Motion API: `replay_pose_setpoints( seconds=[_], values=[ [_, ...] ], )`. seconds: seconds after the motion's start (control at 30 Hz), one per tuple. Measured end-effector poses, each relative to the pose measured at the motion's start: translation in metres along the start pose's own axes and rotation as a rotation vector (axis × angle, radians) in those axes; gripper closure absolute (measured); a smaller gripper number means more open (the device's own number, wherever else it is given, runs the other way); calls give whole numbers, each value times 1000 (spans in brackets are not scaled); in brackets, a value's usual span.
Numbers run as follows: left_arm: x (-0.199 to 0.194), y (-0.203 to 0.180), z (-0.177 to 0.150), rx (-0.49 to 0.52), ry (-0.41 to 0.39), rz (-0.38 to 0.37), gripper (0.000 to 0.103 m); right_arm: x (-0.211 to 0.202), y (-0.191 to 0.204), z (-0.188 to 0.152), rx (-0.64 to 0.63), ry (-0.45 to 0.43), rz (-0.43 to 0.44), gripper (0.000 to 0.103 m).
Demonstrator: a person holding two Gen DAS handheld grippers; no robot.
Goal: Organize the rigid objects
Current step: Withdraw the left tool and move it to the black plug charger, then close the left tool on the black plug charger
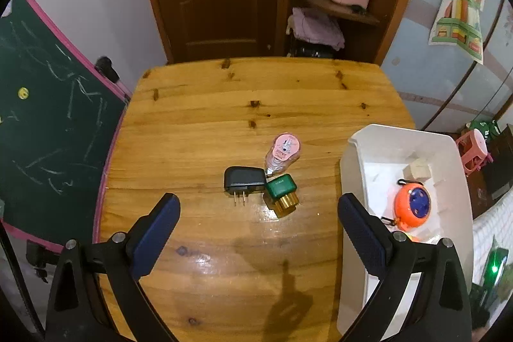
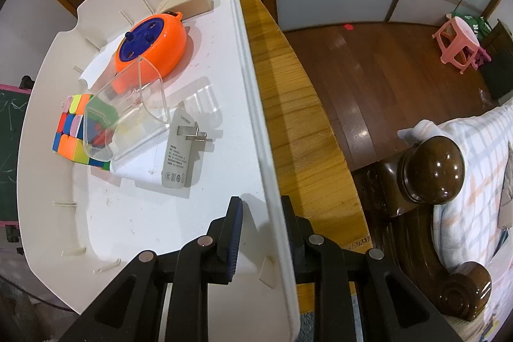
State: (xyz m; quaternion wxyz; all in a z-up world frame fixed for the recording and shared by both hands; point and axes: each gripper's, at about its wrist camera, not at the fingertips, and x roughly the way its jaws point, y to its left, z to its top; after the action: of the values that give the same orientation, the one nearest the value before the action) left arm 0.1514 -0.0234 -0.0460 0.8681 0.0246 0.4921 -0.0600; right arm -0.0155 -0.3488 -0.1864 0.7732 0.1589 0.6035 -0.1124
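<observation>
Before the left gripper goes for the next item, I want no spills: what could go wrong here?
The black charger, green plug and pink bottle lie touching on the table, so closing on one may knock the others. The left gripper is open and empty. The right gripper clamps the bin wall; a tug could tip the bin and its loose cube and clear box.

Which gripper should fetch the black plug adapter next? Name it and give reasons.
Left. The left gripper is open and empty, facing the black plug adapter on the table. The right gripper is clamped on the white bin wall.
</observation>
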Motion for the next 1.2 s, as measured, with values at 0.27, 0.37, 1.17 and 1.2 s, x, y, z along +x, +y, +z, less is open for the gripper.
replay_pose_setpoints(
  seconds=[0.27,0.37,1.17,1.2],
  values=[
    [74,8,16,40,136,-11,4,0,0,1,-5,4,0,79],
    [102,19,18,6,187,13,4,0,0,1,-8,7,-2,79],
    [174,46,16,-128,384,18,4,1,1,3,2,16,-13,78],
    [174,45,16,-127,384,19,4,0,1,3,3,16,-14,78]
  ],
)
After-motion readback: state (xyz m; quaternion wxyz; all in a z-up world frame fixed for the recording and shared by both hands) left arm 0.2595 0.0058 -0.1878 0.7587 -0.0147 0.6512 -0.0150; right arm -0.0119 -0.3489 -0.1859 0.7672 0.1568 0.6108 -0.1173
